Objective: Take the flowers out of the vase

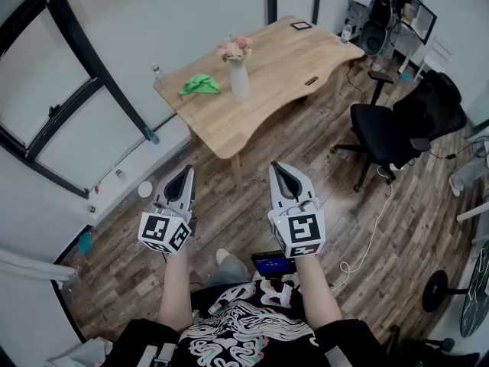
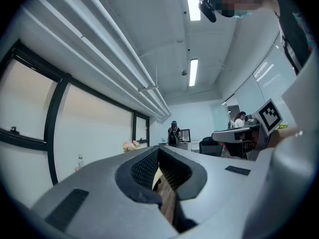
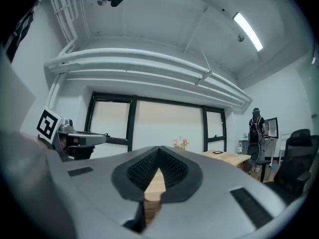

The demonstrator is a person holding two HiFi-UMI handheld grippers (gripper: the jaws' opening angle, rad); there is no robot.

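Observation:
A white vase with pink flowers stands on the wooden table across the room. Both grippers are held level over the wood floor, well short of the table. My left gripper is shut with nothing between its jaws, and so is my right gripper. In the left gripper view the flowers show small and far beyond the shut jaws of the left gripper. In the right gripper view the flowers sit just above the tip of the right gripper.
A green cloth and a plastic bottle lie on the table's left end, a small black frame at its far end. Black office chairs stand to the right. A person with a backpack stands far off.

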